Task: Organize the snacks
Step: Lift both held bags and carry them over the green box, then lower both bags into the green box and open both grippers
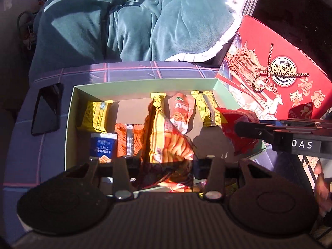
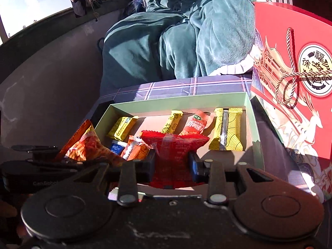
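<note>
My left gripper (image 1: 166,164) is shut on a yellow and orange chip bag (image 1: 166,143), held above the near edge of the green box (image 1: 145,82). My right gripper (image 2: 172,166) is shut on a red snack packet (image 2: 174,149), also over the box (image 2: 176,101) front. Each gripper shows in the other's view: the right gripper (image 1: 244,127) with its red packet (image 1: 238,128) at the right, the left gripper (image 2: 51,157) with the chip bag (image 2: 87,145) at the left. Inside the box lie yellow packets (image 1: 96,116), an orange-red pouch (image 1: 181,112), an orange packet (image 1: 127,141) and a blue cracker packet (image 1: 102,147).
A red gift box lid (image 1: 276,76) with a gold rope handle leans at the right of the green box. A black phone (image 1: 46,109) lies left of it on the plaid cloth (image 1: 124,70). A teal blanket (image 1: 124,20) is heaped behind.
</note>
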Demonstrator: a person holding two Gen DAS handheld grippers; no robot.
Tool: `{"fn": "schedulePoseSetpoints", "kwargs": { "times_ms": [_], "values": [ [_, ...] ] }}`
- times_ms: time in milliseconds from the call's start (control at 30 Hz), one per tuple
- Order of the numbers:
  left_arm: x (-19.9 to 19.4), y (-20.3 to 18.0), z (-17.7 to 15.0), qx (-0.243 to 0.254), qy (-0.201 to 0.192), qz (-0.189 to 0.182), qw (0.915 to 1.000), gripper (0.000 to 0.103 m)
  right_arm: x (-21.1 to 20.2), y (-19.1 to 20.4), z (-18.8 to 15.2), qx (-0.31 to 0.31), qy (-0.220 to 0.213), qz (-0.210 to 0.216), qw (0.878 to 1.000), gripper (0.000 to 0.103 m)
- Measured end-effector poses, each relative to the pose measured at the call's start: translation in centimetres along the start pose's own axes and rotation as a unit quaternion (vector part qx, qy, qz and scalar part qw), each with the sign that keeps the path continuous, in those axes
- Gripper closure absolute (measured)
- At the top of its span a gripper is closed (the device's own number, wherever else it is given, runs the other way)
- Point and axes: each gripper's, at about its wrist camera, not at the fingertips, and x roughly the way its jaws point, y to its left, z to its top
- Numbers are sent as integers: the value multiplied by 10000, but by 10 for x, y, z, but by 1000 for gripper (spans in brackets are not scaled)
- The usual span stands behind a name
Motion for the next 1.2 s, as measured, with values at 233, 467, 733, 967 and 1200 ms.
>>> {"fn": "schedulePoseSetpoints", "kwargs": {
  "times_ms": [233,467,733,967,1200],
  "values": [
    [56,48,39,-471,67,35,9989,62,80,28,50,41,252,34,9997,71],
    [104,76,57,-645,201,-9,9977,62,147,34,72,166,452,-30,9988,70],
    [125,82,61,-524,70,542,9971,5,176,36,83,262,272,-27,9993,25],
    [115,82,55,-708,149,453,9964,1,154,40,77,57,84,-165,9998,6],
    [80,69,40,-781,113,363,9962,0,118,46,64,-203,52,-262,9994,0]
  ]
}}
